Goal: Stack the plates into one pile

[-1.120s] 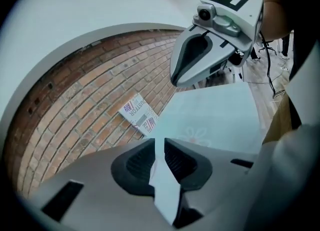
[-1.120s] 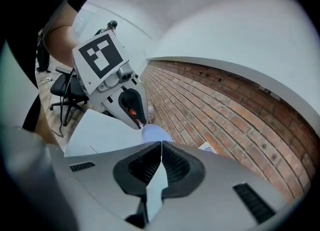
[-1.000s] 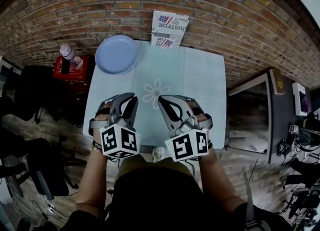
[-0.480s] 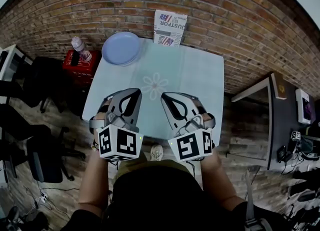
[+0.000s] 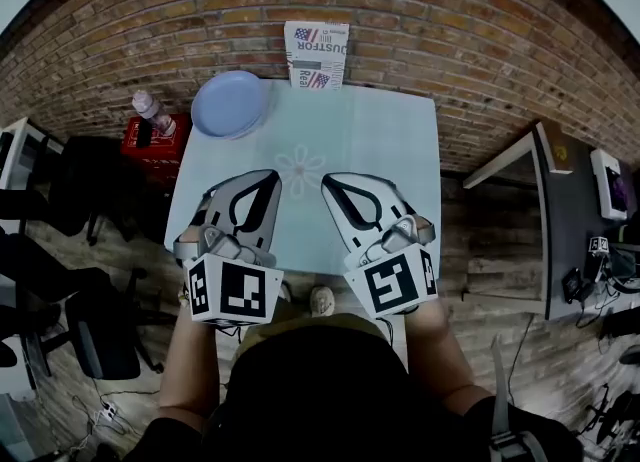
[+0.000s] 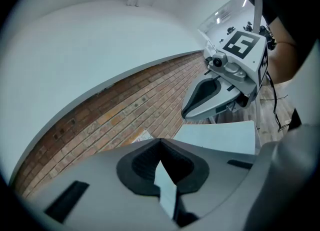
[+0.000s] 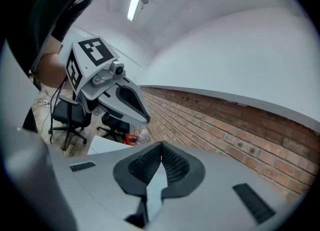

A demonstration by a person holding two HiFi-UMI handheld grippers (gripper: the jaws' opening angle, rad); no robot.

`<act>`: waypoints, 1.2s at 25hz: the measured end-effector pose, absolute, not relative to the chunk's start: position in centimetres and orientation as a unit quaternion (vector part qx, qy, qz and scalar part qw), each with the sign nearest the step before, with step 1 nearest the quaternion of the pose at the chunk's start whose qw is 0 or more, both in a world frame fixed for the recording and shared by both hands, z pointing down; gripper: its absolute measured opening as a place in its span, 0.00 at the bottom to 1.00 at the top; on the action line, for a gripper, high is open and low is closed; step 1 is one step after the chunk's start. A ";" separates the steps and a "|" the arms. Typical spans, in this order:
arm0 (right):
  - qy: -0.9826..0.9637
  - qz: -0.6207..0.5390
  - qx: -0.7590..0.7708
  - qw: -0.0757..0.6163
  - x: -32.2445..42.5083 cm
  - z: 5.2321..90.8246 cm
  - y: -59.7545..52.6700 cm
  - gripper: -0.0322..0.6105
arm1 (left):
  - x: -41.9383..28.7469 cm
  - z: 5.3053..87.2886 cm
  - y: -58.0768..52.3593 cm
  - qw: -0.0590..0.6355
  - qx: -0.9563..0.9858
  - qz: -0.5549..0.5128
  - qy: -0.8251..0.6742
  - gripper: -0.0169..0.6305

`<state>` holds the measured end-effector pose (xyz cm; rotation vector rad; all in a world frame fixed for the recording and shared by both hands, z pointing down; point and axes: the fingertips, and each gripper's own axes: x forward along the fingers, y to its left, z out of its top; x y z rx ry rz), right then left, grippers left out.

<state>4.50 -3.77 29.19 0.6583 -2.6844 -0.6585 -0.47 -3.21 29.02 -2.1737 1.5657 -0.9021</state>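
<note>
A pile of pale blue plates (image 5: 230,104) sits at the far left corner of the light blue table (image 5: 380,140). My left gripper (image 5: 272,176) and right gripper (image 5: 328,181) hover side by side over the table's near half, well short of the plates. Both are shut with nothing between the jaws. In the left gripper view the tips (image 6: 160,140) meet, with the right gripper (image 6: 200,100) off to the right. In the right gripper view the tips (image 7: 161,144) also meet, and the left gripper (image 7: 127,102) hangs at the left. Neither gripper view shows the plates.
A printed box (image 5: 317,53) stands at the table's far edge against the brick wall. Left of the table a red case (image 5: 150,138) carries a bottle (image 5: 147,107). Office chairs (image 5: 90,320) stand at the left, a desk (image 5: 545,210) at the right.
Both grippers have risen and drawn back toward me, looming larger in the head view. The left jaws have come together. The plates stay put.
</note>
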 end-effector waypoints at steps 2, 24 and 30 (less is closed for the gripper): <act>-0.932 -0.229 0.239 0.148 4.8 28.9 -4.1 0.11 | -0.1 28.8 -3.3 0.158 -0.764 -0.311 0.543 0.06; -0.915 -0.270 0.244 0.174 3.6 28.6 -3.5 0.11 | -0.3 27.4 -2.3 0.168 -0.775 -0.283 0.539 0.06; -0.917 -0.265 0.240 0.176 3.5 28.7 -3.2 0.10 | -0.2 27.6 -2.3 0.168 -0.777 -0.288 0.535 0.06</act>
